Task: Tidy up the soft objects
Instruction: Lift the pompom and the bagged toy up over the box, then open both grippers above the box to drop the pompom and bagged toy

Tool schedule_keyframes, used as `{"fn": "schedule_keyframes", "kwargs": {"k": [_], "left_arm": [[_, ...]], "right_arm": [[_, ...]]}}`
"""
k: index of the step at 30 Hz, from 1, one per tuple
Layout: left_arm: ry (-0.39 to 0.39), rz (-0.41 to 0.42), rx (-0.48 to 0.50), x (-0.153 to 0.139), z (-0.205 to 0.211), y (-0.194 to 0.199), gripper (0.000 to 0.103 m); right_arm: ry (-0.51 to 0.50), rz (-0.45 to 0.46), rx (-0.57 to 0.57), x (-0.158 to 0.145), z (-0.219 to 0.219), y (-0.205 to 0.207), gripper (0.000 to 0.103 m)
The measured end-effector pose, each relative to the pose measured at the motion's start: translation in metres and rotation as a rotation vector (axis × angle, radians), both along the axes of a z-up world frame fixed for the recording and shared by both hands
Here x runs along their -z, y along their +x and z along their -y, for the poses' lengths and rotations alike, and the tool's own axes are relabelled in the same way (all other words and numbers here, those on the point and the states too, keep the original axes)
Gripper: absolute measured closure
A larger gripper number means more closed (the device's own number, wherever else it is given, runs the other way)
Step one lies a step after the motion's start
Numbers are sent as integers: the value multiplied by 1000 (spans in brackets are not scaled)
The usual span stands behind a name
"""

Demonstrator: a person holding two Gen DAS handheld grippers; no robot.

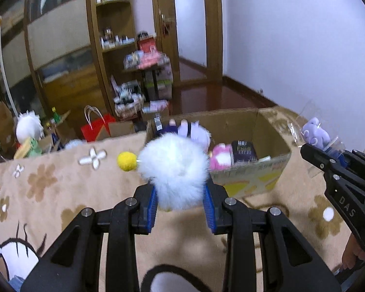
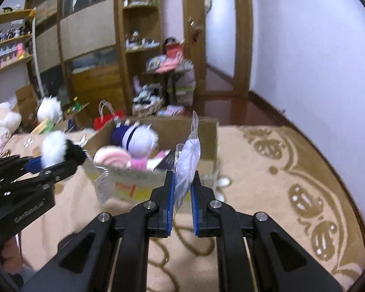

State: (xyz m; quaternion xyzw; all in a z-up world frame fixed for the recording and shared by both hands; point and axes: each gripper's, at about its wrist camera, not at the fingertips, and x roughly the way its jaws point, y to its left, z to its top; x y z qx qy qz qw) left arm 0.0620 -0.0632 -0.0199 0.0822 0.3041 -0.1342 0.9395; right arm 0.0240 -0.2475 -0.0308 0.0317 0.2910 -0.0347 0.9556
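Note:
My left gripper (image 1: 180, 192) is shut on a white fluffy plush (image 1: 175, 170) with a yellow pompom (image 1: 126, 161), held above the beige blanket in front of the cardboard box (image 1: 255, 170). From the right wrist view the same plush (image 2: 52, 148) shows white with a black part. My right gripper (image 2: 182, 182) is shut on a purple plush in a clear plastic bag (image 2: 188, 160), held just in front of the box (image 2: 209, 131). That bagged plush (image 1: 314, 133) sits right of the box in the left wrist view. The box holds a purple-white doll (image 2: 136, 138), a pink plush (image 2: 114, 157) and a dark package (image 1: 244, 150).
A beige flower-patterned blanket (image 2: 279, 170) covers the surface. Behind it stand wooden shelves (image 2: 138, 36), a red paper bag (image 1: 95, 129), a basket of small items (image 1: 129, 102), white plush toys (image 2: 2, 119) at left and a door (image 2: 219, 31).

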Motion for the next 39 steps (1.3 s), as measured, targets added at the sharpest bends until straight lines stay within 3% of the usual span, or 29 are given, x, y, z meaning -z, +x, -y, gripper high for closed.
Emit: {"fn": "schedule_keyframes", "kwargs": {"k": [19, 30, 39], "left_arm": [[-25, 211, 25, -41, 3, 25, 72], [-32, 114, 31, -14, 13, 66, 72], [-9, 13, 18, 14, 13, 88, 71]], "right_arm": [[-6, 101, -20, -25, 6, 25, 90], [4, 96, -34, -12, 10, 49, 90], [24, 33, -70, 15, 9, 69, 90]]}}
